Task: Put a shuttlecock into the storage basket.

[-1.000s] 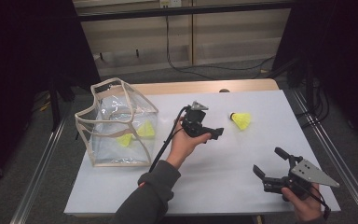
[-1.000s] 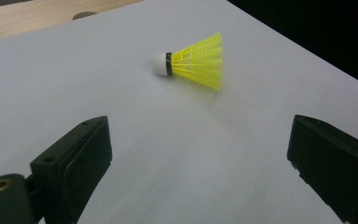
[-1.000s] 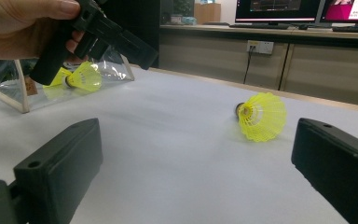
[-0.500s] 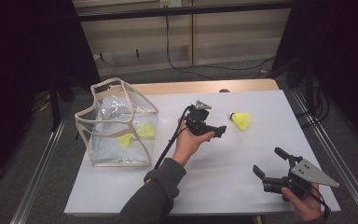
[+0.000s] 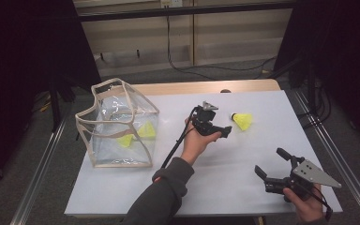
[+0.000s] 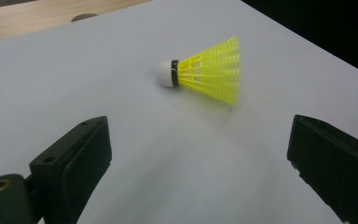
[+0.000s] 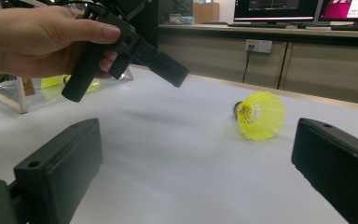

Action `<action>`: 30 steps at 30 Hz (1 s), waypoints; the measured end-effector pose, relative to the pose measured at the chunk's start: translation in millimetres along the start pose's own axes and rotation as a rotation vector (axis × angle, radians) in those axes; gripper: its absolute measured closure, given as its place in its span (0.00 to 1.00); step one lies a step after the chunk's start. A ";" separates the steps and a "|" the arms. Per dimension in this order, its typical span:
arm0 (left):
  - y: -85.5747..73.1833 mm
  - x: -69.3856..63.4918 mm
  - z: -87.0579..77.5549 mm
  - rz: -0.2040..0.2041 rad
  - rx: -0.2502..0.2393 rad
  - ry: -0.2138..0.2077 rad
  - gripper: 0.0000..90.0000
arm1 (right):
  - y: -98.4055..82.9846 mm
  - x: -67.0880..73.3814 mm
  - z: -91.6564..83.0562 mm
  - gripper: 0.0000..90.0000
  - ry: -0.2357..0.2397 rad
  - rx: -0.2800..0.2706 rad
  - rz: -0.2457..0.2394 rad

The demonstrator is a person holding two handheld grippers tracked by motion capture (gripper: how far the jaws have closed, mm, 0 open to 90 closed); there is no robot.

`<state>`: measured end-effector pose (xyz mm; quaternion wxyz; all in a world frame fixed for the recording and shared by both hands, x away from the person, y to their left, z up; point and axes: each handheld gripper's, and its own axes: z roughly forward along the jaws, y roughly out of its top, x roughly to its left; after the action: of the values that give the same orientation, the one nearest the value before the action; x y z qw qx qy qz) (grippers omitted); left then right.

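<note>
Hovering near a yellow shuttlecock [image 5: 243, 121] on the white tabletop [image 5: 225, 187], left hand-held gripper [image 5: 215, 123] (jaws spread wide), right hand-held gripper [image 5: 274, 169] likewise released, well apart.

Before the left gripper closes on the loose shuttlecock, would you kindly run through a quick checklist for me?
1. Left gripper open: ok, jaws wide apart.
2. Shuttlecock lined up between the jaws: ok, though ahead of them and not yet between them.
3. Shuttlecock lying free on the table: ok, on its side, nothing touching it.
4. Right gripper out of the way: ok, near the table's front edge.
5. Clear bag mouth open: ok.
</note>
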<state>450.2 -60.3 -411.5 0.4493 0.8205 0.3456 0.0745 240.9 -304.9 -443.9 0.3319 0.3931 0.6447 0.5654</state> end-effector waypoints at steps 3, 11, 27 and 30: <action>0.1 0.6 4.4 -0.002 0.006 0.007 0.07 | 0.1 0.1 -0.1 0.02 0.000 0.000 0.001; -1.4 1.1 14.9 -0.003 -0.001 0.014 0.07 | -0.3 -0.7 0.2 0.02 0.002 0.001 0.002; 4.1 1.5 27.4 0.010 -0.007 0.033 0.07 | -0.2 0.0 0.7 0.02 0.004 0.003 0.002; 3.5 0.3 31.1 0.009 -0.007 0.037 0.07 | 0.0 -0.1 0.6 0.02 0.006 -0.001 0.000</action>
<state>465.6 -82.7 -427.1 0.4452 0.8190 0.3499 0.0930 241.5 -304.7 -443.9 0.3300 0.3913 0.6454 0.5669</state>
